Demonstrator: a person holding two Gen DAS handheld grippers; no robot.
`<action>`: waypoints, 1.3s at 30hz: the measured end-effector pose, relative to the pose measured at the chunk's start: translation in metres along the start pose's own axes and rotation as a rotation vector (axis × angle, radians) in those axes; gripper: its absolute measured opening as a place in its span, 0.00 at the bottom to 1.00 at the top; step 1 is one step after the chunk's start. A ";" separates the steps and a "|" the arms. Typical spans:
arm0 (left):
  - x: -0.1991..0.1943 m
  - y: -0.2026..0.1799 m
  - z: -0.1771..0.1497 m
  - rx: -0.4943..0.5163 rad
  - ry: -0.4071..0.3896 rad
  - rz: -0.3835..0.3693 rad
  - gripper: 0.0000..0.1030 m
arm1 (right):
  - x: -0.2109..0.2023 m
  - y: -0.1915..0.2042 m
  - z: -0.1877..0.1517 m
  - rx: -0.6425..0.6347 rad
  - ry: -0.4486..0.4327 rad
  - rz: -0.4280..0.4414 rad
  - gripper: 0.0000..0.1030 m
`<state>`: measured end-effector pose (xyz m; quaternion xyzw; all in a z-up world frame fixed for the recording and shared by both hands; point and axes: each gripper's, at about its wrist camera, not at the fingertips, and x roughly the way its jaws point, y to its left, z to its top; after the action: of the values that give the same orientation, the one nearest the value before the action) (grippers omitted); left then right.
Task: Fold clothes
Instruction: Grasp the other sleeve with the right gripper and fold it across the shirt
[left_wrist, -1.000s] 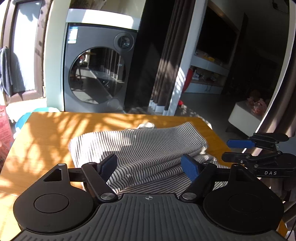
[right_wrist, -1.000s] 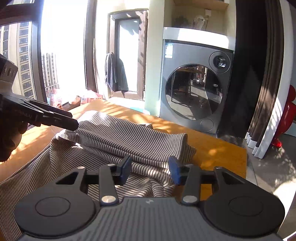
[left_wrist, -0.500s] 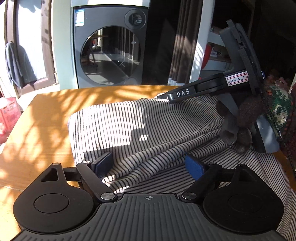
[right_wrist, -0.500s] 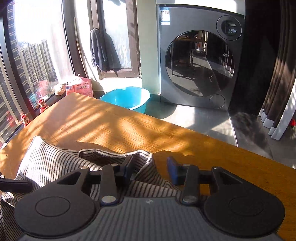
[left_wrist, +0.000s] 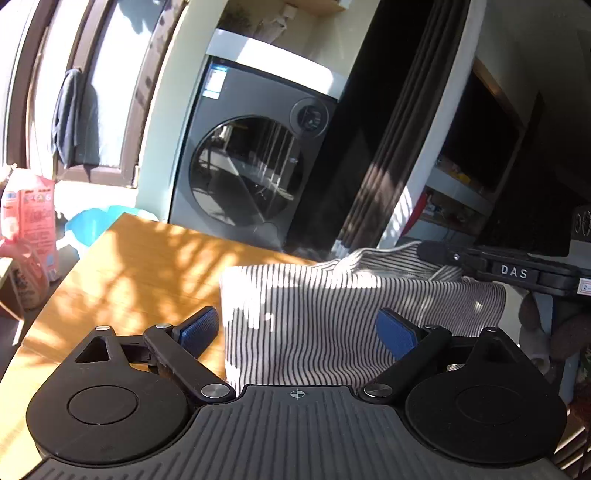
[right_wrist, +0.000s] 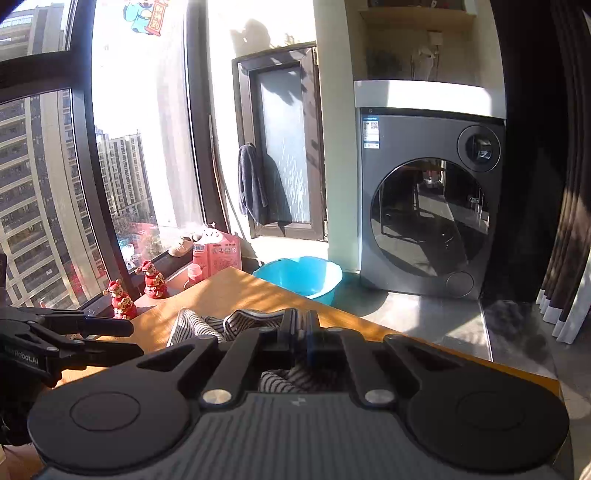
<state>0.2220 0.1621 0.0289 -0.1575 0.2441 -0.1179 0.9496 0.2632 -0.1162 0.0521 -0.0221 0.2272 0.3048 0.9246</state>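
striped garment (left_wrist: 332, 314) on wooden table (left_wrist: 140, 266), lying in folds | left gripper (left_wrist: 299, 328) jaws wide, straddling its near edge | right gripper (right_wrist: 299, 332) jaws pinched together on the striped cloth's far edge

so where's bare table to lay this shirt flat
Bare wood on the table lies left of the striped shirt, out to the window-side edge by the pink detergent box. The right side is crowded: the right gripper pinches the shirt's edge there, and the open left gripper straddles the fold.
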 end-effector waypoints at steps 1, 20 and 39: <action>-0.008 0.004 0.005 -0.027 -0.026 -0.007 0.95 | -0.015 0.003 -0.006 0.012 -0.002 0.015 0.05; -0.009 -0.024 -0.044 0.189 0.270 -0.070 0.77 | -0.138 0.014 -0.092 0.129 0.118 0.057 0.39; -0.058 0.015 -0.043 0.027 0.312 -0.060 0.92 | -0.119 -0.038 -0.156 0.747 0.246 -0.002 0.17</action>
<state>0.1534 0.1827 0.0121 -0.1314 0.3824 -0.1724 0.8982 0.1370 -0.2414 -0.0397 0.2795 0.4316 0.1953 0.8352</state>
